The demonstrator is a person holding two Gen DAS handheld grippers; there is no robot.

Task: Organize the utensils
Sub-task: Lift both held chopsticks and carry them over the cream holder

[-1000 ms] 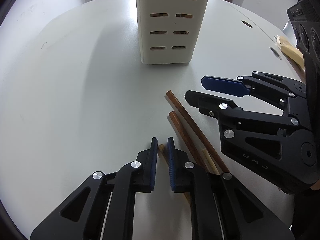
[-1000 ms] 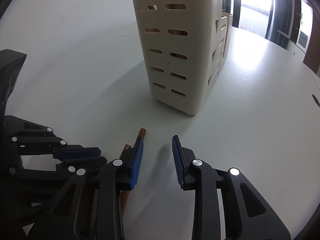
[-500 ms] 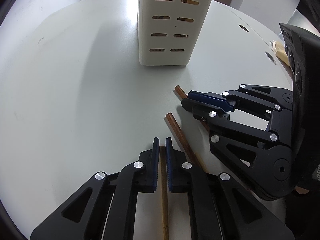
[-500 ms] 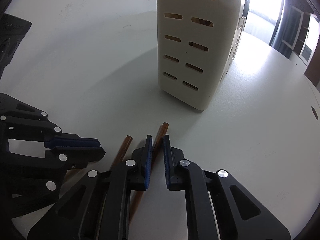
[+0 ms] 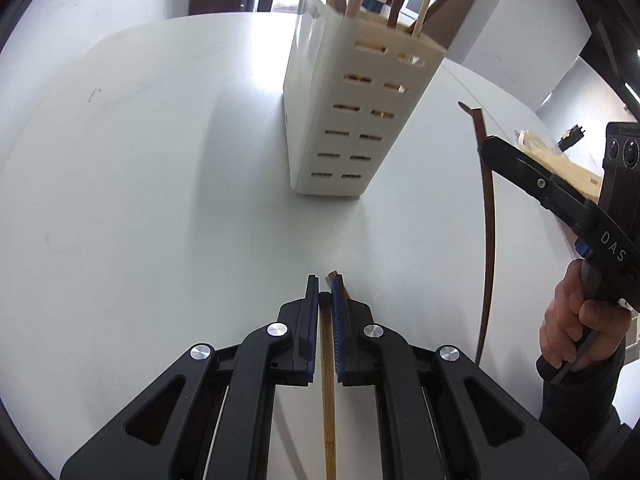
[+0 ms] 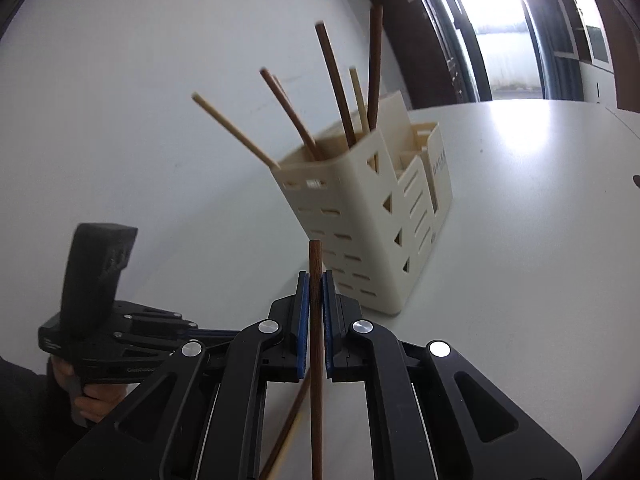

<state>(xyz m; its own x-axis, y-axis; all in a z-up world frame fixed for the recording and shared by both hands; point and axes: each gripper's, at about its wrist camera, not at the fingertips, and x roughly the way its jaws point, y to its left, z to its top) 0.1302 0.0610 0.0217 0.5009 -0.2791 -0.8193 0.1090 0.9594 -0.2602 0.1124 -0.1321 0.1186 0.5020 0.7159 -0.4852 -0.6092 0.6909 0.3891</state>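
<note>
Left wrist view: left hand-held gripper (image 5: 325, 294) clamped on a light chopstick (image 5: 329, 400), clear of the white worktop (image 5: 140, 200), short of the cream holder (image 5: 352, 120). Right wrist view: right hand-held gripper (image 6: 315, 304) clamped on a dark chopstick (image 6: 316, 360), upright, near the holder, already stocked with several sticks (image 6: 340, 92). Judged partway through: two chopsticks gripped, neither dropped in yet.

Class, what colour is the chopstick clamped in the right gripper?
Dark reddish-brown chopstick, seen best in the right wrist view, between the right gripper's blue pads.
</note>
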